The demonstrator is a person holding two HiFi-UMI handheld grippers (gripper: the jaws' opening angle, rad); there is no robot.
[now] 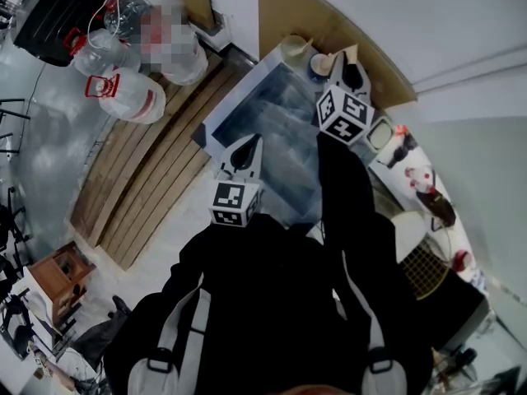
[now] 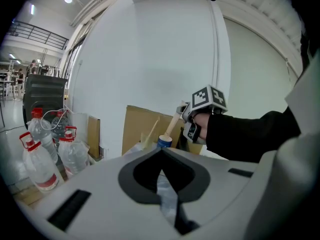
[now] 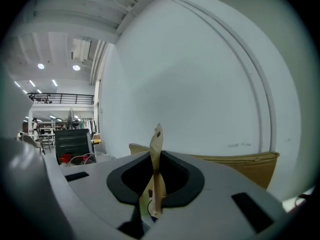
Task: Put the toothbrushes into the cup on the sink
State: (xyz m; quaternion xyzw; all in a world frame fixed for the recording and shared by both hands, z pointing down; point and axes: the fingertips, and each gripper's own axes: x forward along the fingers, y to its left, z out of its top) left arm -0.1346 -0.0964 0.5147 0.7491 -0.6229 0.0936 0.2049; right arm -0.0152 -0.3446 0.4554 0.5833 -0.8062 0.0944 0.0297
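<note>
The steel sink lies ahead of me. At its far corner stands a small blue cup, also seen past the left jaws. My right gripper hovers just above that cup, shut on a tan wooden toothbrush that stands upright between its jaws. From the left gripper view the toothbrush slants down to the cup's mouth under the right gripper. A second pale stick leans beside the cup. My left gripper hangs over the sink's near edge, shut and holding nothing.
Large water bottles stand on the floor to the left beside a wooden pallet. Brown cardboard leans on the white wall behind the sink. A cream cup sits by the blue one. Small items crowd the counter at right.
</note>
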